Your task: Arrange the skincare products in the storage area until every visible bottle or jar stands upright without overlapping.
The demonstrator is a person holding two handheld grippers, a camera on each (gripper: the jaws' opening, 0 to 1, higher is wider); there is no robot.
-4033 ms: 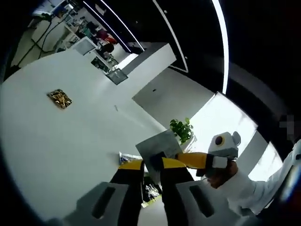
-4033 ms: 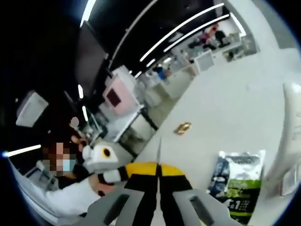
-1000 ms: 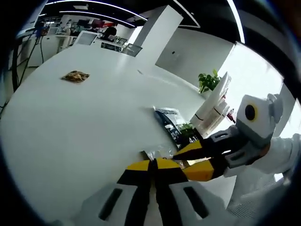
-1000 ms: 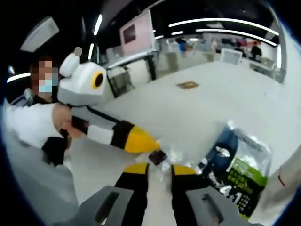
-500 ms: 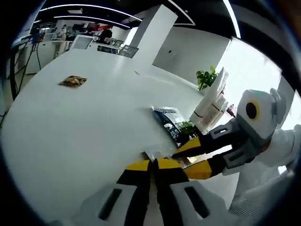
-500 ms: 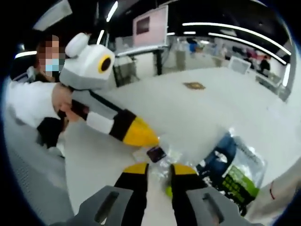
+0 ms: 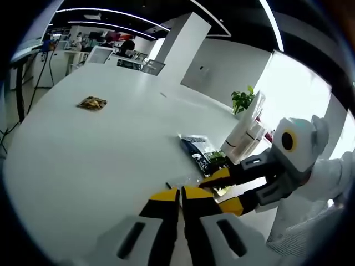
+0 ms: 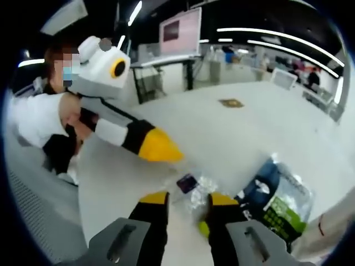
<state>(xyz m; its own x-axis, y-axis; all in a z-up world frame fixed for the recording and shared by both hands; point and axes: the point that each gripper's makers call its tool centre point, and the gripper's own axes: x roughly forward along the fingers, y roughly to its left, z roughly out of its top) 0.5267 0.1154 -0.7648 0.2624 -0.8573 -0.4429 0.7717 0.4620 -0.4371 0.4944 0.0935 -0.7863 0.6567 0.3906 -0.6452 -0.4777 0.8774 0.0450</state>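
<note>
In the left gripper view, a wide white table point(image 7: 83, 149) runs from the near edge far into an open office, with a small brown-gold packet point(image 7: 92, 102) lying alone at its far left. Nearer the middle, the left gripper point(image 7: 180, 195) rises from the bottom with its yellow-tipped jaws pressed together, nothing visible between them. Just past their tips lies a small clear plastic sachet point(image 7: 186, 180) flat on the table. Beyond it, a dark blue and green pouch point(image 7: 202, 153) also lies flat, and just beside that a pale carton point(image 7: 248, 133) leans upright, with a potted plant point(image 7: 242, 100) behind. At the right, the right gripper point(image 7: 213, 191) reaches in, held by a person in a white sleeve point(image 7: 333, 177); its two yellow tips stand apart near the sachet.

In the right gripper view, the person's white-sleeved arm point(image 8: 30, 124) at the left holds the left gripper point(image 8: 172, 155), whose closed yellow point hangs just above the table. To its right, the right gripper point(image 8: 186, 200) rises from the bottom with its jaws spread, and the crumpled clear sachet point(image 8: 194, 188), marked with a dark label, lies between and just beyond the tips; whether either tip touches it is hard to make out. A small yellow-green piece point(image 8: 203, 227) shows low beside the right jaw. Further right lies the blue and green pouch point(image 8: 280, 199), flat on the white table point(image 8: 233, 133), with the brown packet point(image 8: 231, 103) well apart toward the far side.
</note>
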